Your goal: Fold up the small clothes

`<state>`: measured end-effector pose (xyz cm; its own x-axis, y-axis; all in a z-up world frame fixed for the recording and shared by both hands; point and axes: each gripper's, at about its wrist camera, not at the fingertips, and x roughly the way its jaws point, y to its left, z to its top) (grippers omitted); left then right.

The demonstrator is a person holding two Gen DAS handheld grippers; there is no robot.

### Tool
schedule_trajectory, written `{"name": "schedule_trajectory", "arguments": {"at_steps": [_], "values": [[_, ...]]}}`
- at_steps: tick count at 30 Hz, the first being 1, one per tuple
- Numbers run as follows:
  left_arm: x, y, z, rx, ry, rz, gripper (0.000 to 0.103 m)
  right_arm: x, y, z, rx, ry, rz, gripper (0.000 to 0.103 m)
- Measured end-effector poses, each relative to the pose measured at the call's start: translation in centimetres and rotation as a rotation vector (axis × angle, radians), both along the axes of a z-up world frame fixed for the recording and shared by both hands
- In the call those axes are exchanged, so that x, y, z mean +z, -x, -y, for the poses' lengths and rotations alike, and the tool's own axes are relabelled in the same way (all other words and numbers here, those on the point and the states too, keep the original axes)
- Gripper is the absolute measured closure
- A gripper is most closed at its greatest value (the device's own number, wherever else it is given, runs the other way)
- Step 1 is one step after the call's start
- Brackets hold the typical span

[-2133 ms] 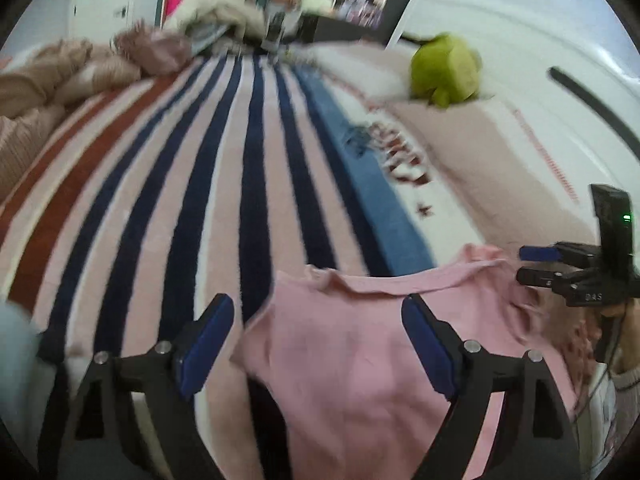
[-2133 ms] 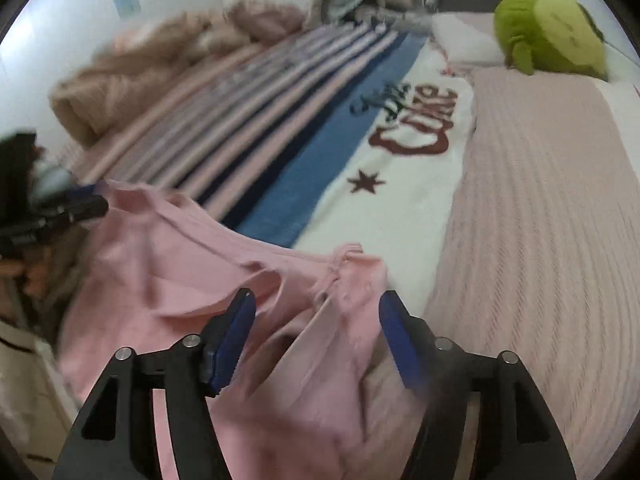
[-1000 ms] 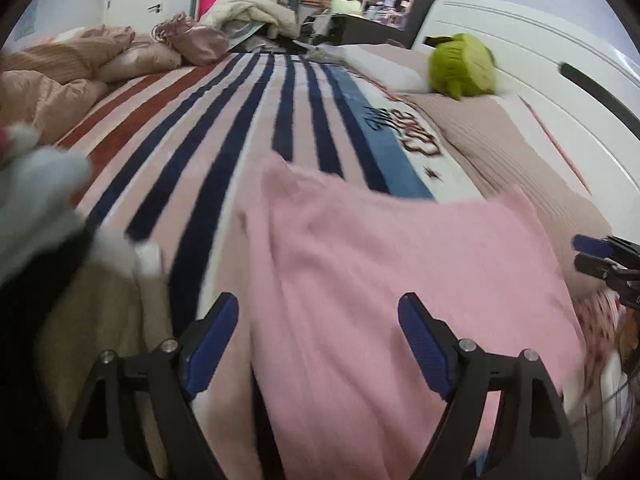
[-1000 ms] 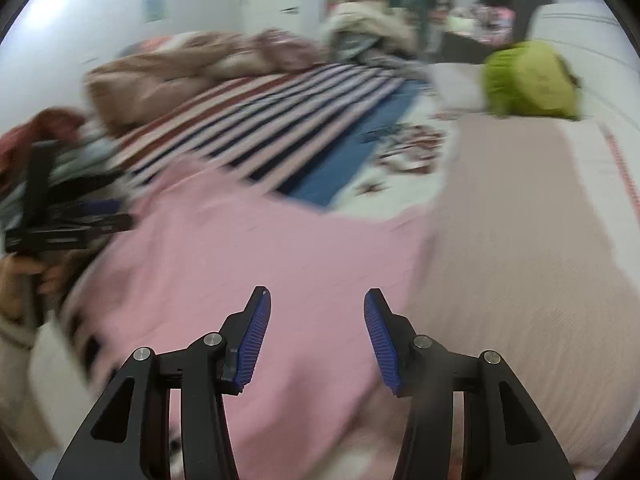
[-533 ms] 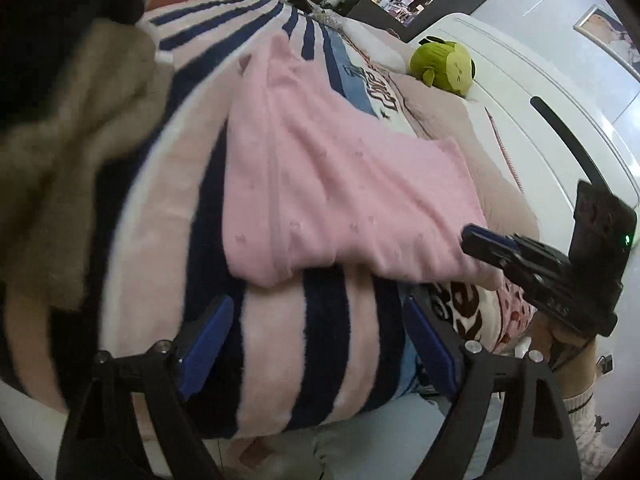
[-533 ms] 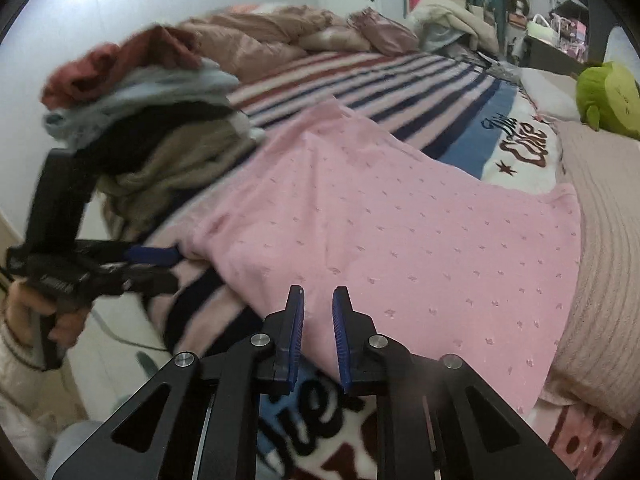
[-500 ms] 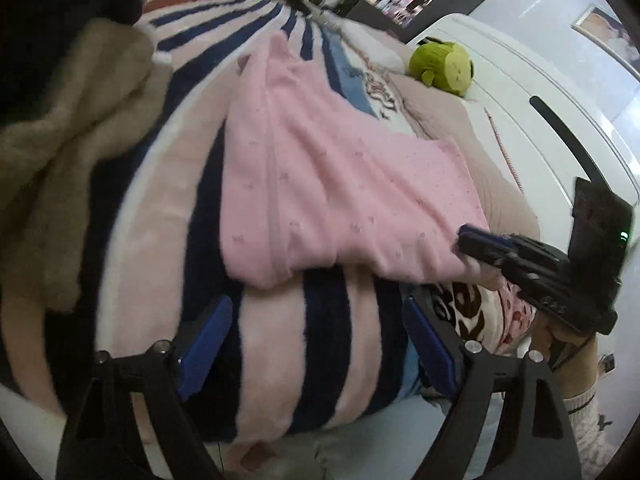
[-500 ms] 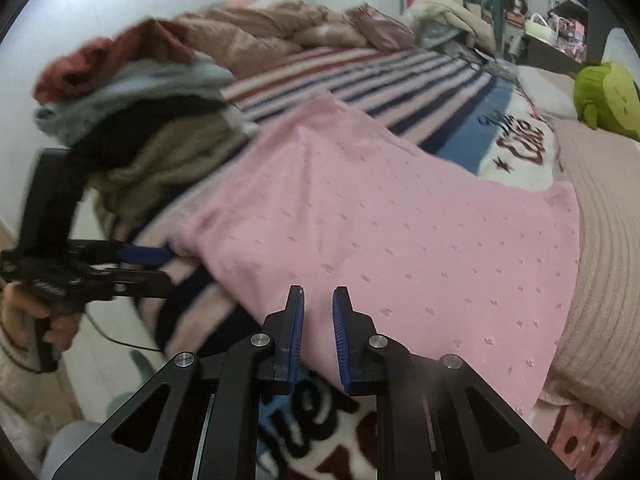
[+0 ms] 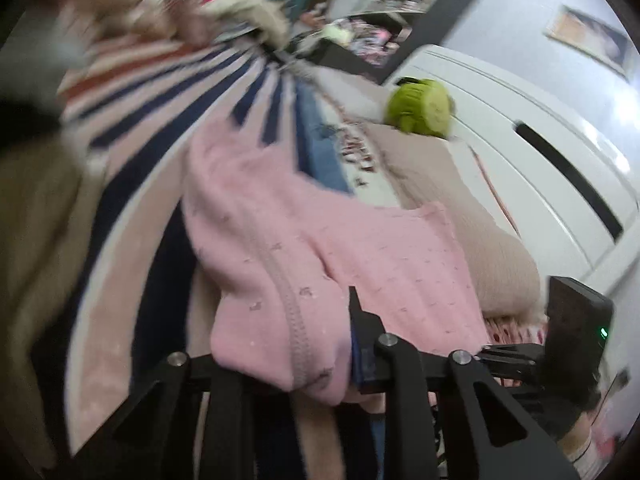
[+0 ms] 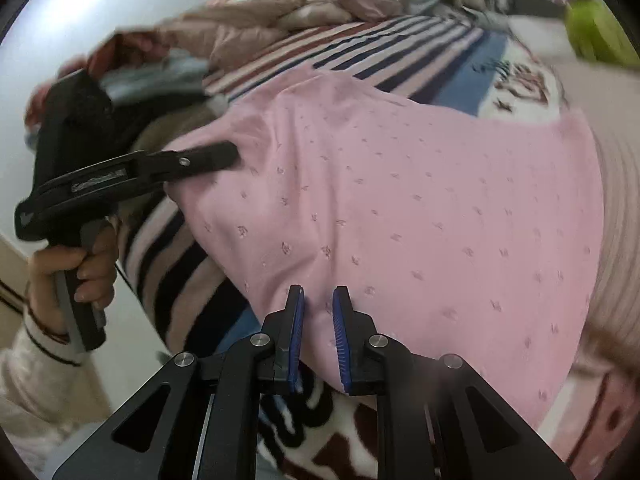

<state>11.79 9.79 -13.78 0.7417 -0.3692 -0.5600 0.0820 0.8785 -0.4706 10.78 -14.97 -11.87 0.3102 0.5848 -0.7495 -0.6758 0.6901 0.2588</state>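
Nearest to me, the right gripper (image 10: 318, 334) is pinched down on the near hem of the pink top (image 10: 400, 208); a fold of the dotted knit stands up between its blue pads (image 10: 342, 344), which press on it from both sides. The left gripper (image 9: 320, 356) has just been closing, and it now clamps the other near corner of the same top, the cloth bunched between its jaws and draped over them, with a stitched seam running down the fold. Seen from the right side, its black fingers (image 10: 208, 158) bite the left edge of the top, and the person's hand (image 10: 76, 264) grips the handle below, a cream sleeve (image 10: 36, 364) at the wrist.

The top lies spread flat across the near edge of the bed, over a striped blanket (image 10: 360, 56) of navy, pink and rust bands. The blanket carries dark red and navy lettering (image 10: 516, 76) farther up, too blurred to read. Beside the top on the left sits a pile of clothes (image 10: 160, 68). Beyond that, a crumpled beige quilt (image 10: 260, 20) and, by the white headboard (image 9: 540, 168), a green plush toy (image 9: 420, 108).
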Motion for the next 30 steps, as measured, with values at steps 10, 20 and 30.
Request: {"name": "schedule_trajectory", "arguments": {"at_steps": [10, 20, 30], "values": [[2.0, -4.2, 14.3, -0.498, -0.24, 0.016, 0.081, 3.1, 2.5, 11.3, -0.306, -0.131, 0.106, 0.092], [0.9, -0.8, 15.3, -0.703, -0.125, -0.053, 0.04, 2.4, 2.6, 14.4, -0.381, -0.187, 0.075, 0.067], [2.1, 3.7, 6.4, -0.428, -0.128, -0.033, 0.04, 3.1, -0.7, 5.1, -0.275, -0.062, 0.189, 0.067]]}}
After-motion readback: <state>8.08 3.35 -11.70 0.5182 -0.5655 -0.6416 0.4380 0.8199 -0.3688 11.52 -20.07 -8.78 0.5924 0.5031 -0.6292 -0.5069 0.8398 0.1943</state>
